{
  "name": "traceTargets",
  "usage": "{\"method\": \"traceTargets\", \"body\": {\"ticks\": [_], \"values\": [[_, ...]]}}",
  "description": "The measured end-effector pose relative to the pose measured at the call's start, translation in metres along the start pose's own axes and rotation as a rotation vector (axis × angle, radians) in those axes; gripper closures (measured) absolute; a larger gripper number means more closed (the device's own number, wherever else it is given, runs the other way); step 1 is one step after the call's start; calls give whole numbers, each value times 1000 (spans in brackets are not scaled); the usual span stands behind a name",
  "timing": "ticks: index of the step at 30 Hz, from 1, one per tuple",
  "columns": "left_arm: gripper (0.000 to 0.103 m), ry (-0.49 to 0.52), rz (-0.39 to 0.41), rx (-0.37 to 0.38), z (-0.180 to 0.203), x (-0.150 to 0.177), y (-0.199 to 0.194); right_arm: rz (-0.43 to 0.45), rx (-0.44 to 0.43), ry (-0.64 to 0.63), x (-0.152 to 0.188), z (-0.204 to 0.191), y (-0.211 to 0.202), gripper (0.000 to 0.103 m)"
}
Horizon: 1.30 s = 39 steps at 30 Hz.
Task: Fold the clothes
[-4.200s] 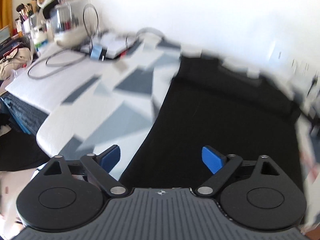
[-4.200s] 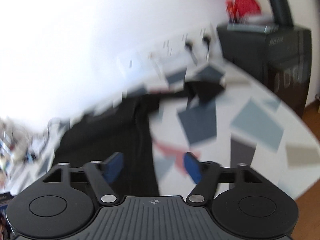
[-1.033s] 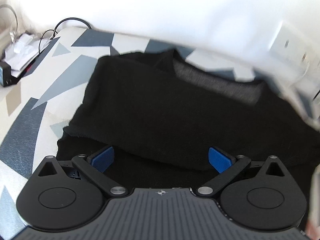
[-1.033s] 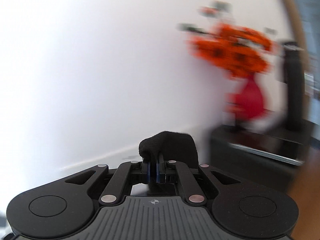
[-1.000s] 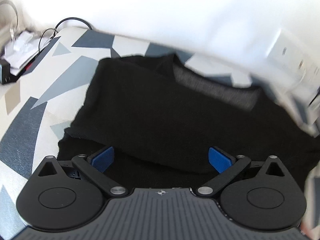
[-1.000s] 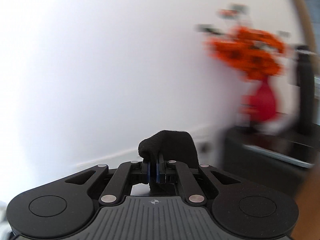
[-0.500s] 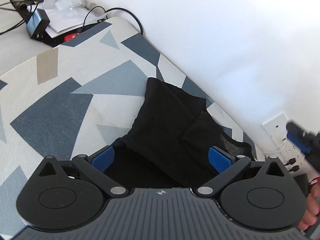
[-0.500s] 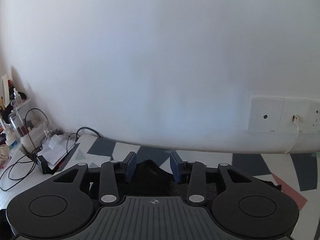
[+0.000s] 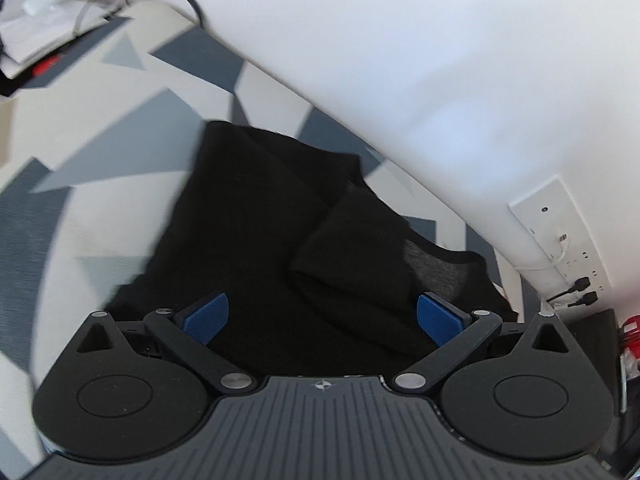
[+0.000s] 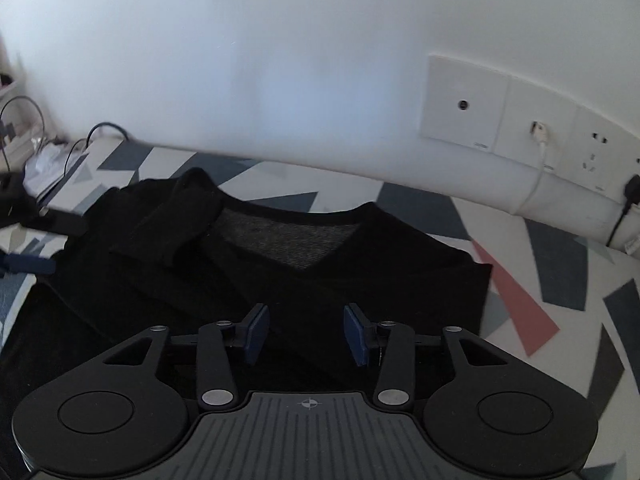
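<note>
Black sweater (image 10: 280,272) released; right gripper (image 10: 306,334) now open

A black knit V-neck top (image 10: 360,264) lies flat on the patterned surface, neckline toward the wall — one sleeve (image 10: 176,224) is folded inward across its chest, the cuff end resting beside the V opening.

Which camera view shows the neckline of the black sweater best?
The right wrist view. There the neckline faces the camera as a whole V with the inner knit visible. The left wrist view shows the sweater from the side, with only part of the neckline, beside the folded sleeve.
</note>
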<state>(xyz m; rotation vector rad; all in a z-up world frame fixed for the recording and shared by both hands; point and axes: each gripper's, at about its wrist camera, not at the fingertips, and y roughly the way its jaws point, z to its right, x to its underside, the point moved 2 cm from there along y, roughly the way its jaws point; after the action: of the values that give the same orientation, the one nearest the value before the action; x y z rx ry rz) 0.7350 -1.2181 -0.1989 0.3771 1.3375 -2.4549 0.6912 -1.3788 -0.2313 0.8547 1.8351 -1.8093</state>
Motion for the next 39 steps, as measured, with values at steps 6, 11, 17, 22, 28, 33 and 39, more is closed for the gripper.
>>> {"method": "traceTargets", "body": {"ticks": [6,11,17,22,28,33,39], "values": [[0,-130,-68,17,-5,4,7,9,-92,-25,-24,-28,39,64],[0,-195,-79,-35,-29,9,-5,-40,-147,-54,-35,-46,70,94],[0,-286,-66,-9,-52,7,-19,218,-41,45,-70,-30,15,100],[0,-346,-99,102,-59,13,-20,175,-191,-212,-56,-67,-23,100],[0,-340,-134,119,-62,20,-17,-24,-311,-554,23,-123,-32,100],[0,-305,-124,99,-62,23,-21,-121,-311,-569,50,-126,-33,82],[0,-168,-50,-7,-54,28,-34,-33,-298,-125,2,-72,-31,68]]}}
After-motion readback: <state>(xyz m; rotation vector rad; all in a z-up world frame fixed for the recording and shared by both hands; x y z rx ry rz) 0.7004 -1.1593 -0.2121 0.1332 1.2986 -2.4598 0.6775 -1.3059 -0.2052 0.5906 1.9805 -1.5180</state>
